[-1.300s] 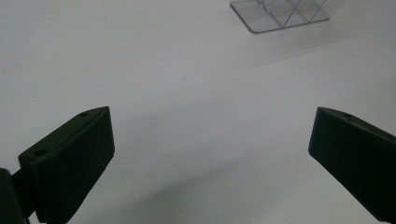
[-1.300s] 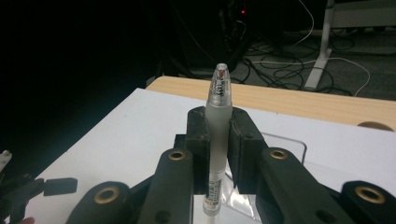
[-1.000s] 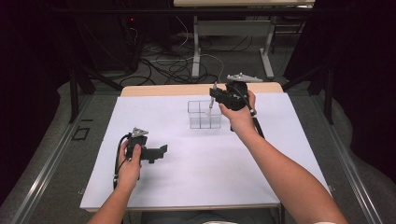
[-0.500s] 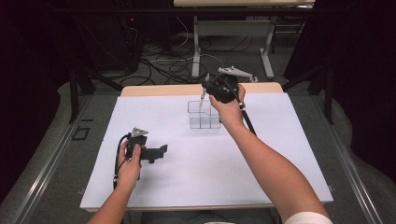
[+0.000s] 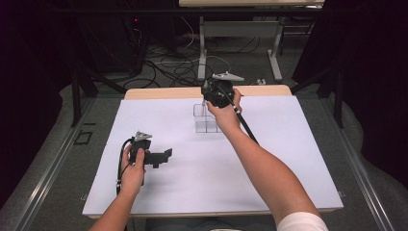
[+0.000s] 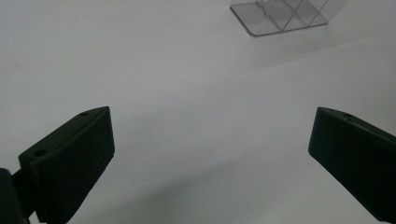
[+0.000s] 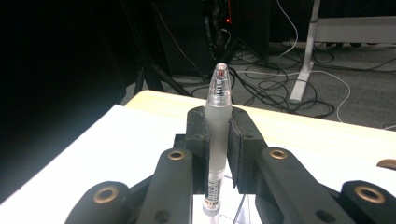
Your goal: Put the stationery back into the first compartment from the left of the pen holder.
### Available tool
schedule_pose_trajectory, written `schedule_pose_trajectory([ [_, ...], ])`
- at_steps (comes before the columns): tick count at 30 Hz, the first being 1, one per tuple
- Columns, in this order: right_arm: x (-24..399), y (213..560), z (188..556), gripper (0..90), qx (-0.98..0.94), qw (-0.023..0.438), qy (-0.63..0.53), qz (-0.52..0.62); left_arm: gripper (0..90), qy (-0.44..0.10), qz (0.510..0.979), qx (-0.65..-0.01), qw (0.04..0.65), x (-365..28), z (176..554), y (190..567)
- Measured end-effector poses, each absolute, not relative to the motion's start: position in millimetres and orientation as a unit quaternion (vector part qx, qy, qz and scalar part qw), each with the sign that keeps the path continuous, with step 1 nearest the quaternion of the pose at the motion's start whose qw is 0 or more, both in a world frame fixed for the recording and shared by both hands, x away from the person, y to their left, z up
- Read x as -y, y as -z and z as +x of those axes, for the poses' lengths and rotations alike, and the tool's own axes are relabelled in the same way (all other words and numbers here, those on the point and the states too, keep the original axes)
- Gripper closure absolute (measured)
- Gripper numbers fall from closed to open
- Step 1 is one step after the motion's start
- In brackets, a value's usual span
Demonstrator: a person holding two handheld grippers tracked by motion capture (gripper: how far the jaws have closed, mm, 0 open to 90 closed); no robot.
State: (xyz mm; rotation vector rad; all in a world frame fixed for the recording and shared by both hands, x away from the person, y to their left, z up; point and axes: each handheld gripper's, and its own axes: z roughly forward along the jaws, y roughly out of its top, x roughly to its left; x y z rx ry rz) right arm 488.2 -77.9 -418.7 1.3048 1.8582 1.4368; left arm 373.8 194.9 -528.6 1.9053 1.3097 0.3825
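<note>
The right gripper (image 7: 218,140), raised above the clear compartmented box (image 5: 206,118), pinches a frosted pen (image 7: 217,140) upright between its jaws, tip uppermost, as the right gripper view shows. The left gripper (image 6: 210,158), jaws spread wide, hovers over the white sheet (image 5: 192,187).

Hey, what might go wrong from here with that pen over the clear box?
1. The right tool grips the pen only around its smooth barrel, so it may slip or tilt when lowered.
2. The clear divided organizer looks light and nothing holds it; the left tool rests open and apart. A pen hitting a divider might push or tip it.
</note>
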Motion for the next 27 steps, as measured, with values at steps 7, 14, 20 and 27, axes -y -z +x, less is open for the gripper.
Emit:
schedule_pose_trajectory([
  [7, 75, 427, 490, 80.1, -0.686, 0.235, -0.504, 0.469, 0.2, -0.151, 0.75, -0.514, 0.389, -195, 374, 529],
  [14, 75, 434, 492, 80.0, -0.69, 0.231, -0.495, 0.474, 0.2, -0.15, 0.75, -0.513, 0.389, -194, 374, 529],
  [20, 72, 441, 492, 79.8, -0.698, 0.233, -0.488, 0.47, 0.2, -0.15, 0.751, -0.513, 0.387, -194, 374, 529],
  [27, 70, 443, 491, 75.6, -0.703, 0.223, -0.486, 0.469, 0.2, -0.149, 0.751, -0.513, 0.387, -194, 375, 530],
])
